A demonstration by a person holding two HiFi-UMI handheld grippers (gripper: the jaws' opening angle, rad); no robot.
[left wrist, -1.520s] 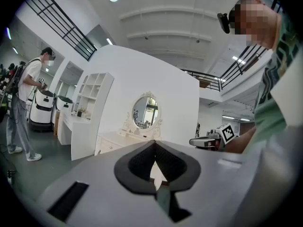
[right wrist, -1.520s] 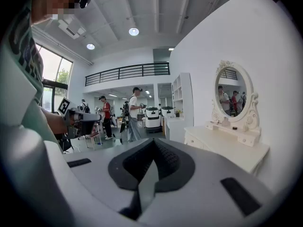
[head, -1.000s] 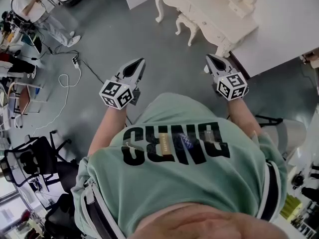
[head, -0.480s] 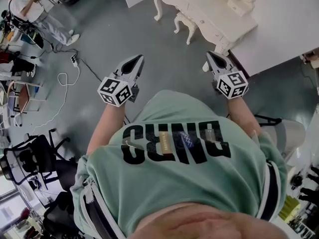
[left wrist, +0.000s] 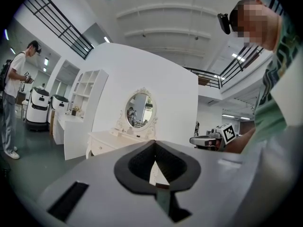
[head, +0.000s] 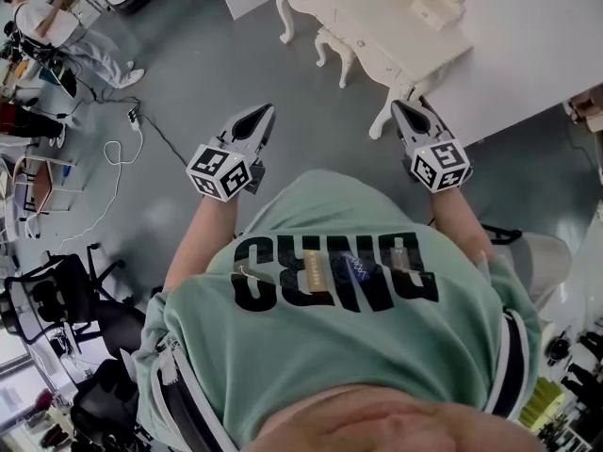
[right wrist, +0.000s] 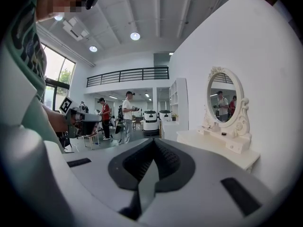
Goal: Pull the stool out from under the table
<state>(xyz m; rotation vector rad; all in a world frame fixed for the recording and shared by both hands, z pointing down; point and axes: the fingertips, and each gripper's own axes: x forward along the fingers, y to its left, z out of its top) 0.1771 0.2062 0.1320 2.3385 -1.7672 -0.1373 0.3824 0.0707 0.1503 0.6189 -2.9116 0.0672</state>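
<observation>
Both arms reach forward, left gripper (head: 260,116) and right gripper (head: 403,111) level, jaws closed, nothing between them.

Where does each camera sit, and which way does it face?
Head view: on the head, facing steeply down at dressing table and stool; shirt, left tool, right tool show.
Left gripper view: on left tool, facing oval mirror; shut jaws show.
Right gripper view: on right tool, mirror at right; shut jaws show.
Shared: both gripper views see the mirror.
</observation>
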